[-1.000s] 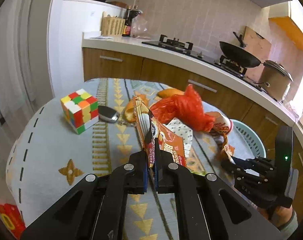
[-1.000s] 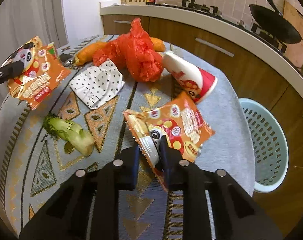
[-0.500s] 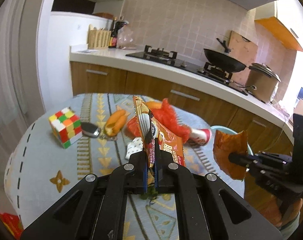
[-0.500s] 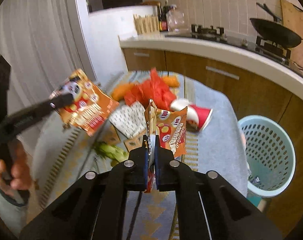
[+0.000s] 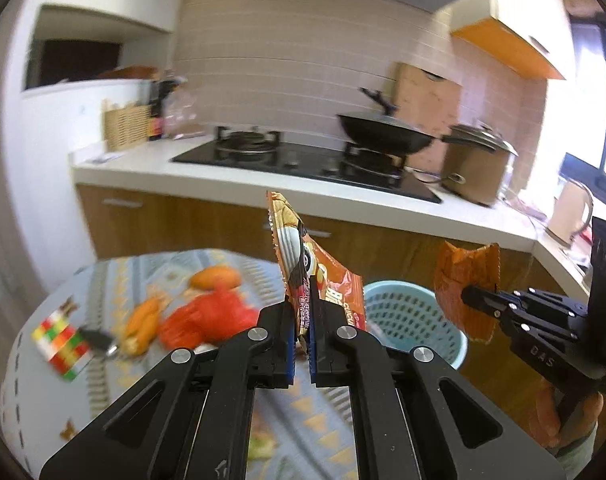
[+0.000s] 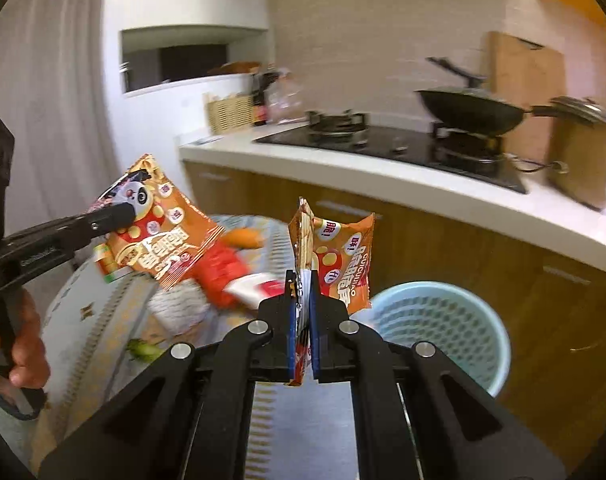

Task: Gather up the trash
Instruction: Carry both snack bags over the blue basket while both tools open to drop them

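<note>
The kitchen counter runs across the back, carrying a hob with a black wok and a lidded pot. Below it stands a round table covered in a patterned cloth, with a pale blue perforated basket on the floor just beside its far edge.

On the table lie a crumpled red plastic bag, orange vegetables, a colour cube, a tipped paper cup, a piece of green vegetable; detail is blurred.

The left gripper is clenched on an orange snack packet, held upright in the air above the table edge. The right gripper is likewise clamped on a second orange snack packet, raised clear of the table, near and above the basket. Each gripper appears in the other's view, packet hanging from its fingertips. A hand grips the left tool's handle.
</note>
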The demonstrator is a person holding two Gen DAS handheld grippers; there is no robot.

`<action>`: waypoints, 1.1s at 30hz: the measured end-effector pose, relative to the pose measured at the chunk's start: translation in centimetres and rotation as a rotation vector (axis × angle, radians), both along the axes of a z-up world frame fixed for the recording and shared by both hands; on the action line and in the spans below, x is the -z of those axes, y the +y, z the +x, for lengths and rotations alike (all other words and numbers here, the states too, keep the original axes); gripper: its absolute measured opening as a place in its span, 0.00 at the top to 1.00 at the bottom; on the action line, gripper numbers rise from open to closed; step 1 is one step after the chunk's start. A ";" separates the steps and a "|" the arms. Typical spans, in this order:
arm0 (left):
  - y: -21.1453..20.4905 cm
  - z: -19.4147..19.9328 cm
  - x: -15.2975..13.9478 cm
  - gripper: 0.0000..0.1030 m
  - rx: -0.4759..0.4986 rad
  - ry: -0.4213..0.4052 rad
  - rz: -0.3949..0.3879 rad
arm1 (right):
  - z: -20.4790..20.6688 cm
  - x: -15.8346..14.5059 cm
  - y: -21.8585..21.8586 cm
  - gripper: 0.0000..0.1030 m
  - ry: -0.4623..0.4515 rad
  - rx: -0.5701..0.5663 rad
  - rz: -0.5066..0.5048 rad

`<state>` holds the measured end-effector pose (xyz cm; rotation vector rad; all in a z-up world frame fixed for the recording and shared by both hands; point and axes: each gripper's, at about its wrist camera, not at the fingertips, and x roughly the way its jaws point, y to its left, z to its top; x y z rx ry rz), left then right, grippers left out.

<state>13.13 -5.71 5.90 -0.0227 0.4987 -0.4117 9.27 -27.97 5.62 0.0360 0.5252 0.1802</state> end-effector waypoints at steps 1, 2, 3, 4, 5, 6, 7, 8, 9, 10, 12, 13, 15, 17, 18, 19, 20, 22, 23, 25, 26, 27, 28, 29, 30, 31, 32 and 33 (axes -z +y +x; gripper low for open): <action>-1.3 0.3 -0.1 0.97 0.018 -0.004 0.013 | 0.1 0.0 -1.2 0.96 -0.002 0.021 0.004; -2.6 0.7 -0.2 0.97 0.035 -0.008 0.026 | 0.2 0.0 -2.1 0.96 -0.003 0.036 0.008; -3.6 1.0 -0.2 0.97 0.049 -0.009 0.033 | 0.6 0.2 -3.3 0.96 0.001 0.061 0.013; -4.7 1.3 -0.1 0.97 0.061 -0.006 0.039 | 0.8 0.4 -4.4 0.96 0.006 0.082 0.021; -6.1 1.8 0.0 0.97 0.078 -0.001 0.044 | 0.9 0.7 -5.3 0.96 0.011 0.096 0.029; -7.0 2.0 0.2 0.97 0.089 0.004 0.049 | 1.1 1.1 -6.5 0.96 0.018 0.116 0.041; -8.0 2.2 0.4 0.97 0.100 0.009 0.057 | 1.2 1.6 -7.7 0.96 0.026 0.133 0.054; -9.1 2.6 0.5 0.97 0.110 0.018 0.069 | 1.4 2.2 -8.8 0.96 0.037 0.146 0.068; -10.4 3.0 0.9 0.97 0.121 0.036 0.085 | 1.4 2.8 -9.7 0.96 0.051 0.157 0.082; -11.5 3.4 1.2 0.97 0.131 0.048 0.090 | 1.5 3.3 -10.4 0.96 0.063 0.164 0.093; -13.5 4.0 2.1 0.97 0.161 0.077 0.096 | 1.9 4.9 -12.3 0.96 0.101 0.182 0.124; -14.3 4.4 2.6 0.97 0.168 0.090 0.101 | 2.0 5.5 -12.9 0.96 0.115 0.187 0.137; -16.1 5.1 3.9 0.97 0.182 0.123 0.113 | 2.4 7.0 -14.3 0.96 0.144 0.198 0.164; -17.4 5.8 4.9 0.97 0.185 0.150 0.125 | 3.0 8.3 -15.3 0.96 0.170 0.210 0.180; -17.9 6.0 5.3 0.97 0.186 0.164 0.129 | 3.4 9.2 -15.9 0.96 0.189 0.210 0.196; -18.3 6.3 5.8 0.97 0.190 0.176 0.131 | 3.6 9.7 -16.1 0.96 0.202 0.205 0.207; -18.8 6.5 6.4 0.97 0.195 0.190 0.134 | 3.9 10.3 -16.2 0.96 0.215 0.201 0.215; -19.5 6.8 7.1 0.96 0.196 0.204 0.143 | 4.4 11.2 -16.3 0.96 0.235 0.199 0.218; -19.8 7.0 7.7 0.96 0.200 0.214 0.145 | 4.6 11.7 -16.4 0.96 0.245 0.196 0.222; -20.2 7.3 8.5 0.95 0.212 0.235 0.144 | 4.9 12.7 -16.6 0.96 0.263 0.187 0.230; -20.3 7.3 8.9 0.95 0.221 0.242 0.143 | 5.1 13.3 -16.6 0.96 0.271 0.183 0.230; -20.5 7.3 9.6 0.95 0.235 0.251 0.147 | 5.1 13.5 -16.6 0.95 0.276 0.184 0.228; -20.7 7.4 10.0 0.95 0.238 0.258 0.154 | 5.2 14.0 -16.7 0.95 0.284 0.187 0.228; -20.9 7.5 10.6 0.94 0.241 0.273 0.162 | 5.1 14.2 -16.8 0.95 0.290 0.189 0.231; -21.0 7.6 11.0 0.93 0.243 0.283 0.165 | 5.3 14.7 -16.9 0.95 0.302 0.191 0.238; -21.2 7.7 11.3 0.93 0.247 0.292 0.168 | 5.4 15.0 -17.1 0.95 0.312 0.194 0.244; -21.4 7.7 11.5 0.91 0.250 0.295 0.171 | 5.5 15.4 -17.2 0.95 0.322 0.199 0.247; -21.6 7.6 11.7 0.91 0.256 0.296 0.180 | 5.5 15.6 -17.3 0.95 0.328 0.202 0.248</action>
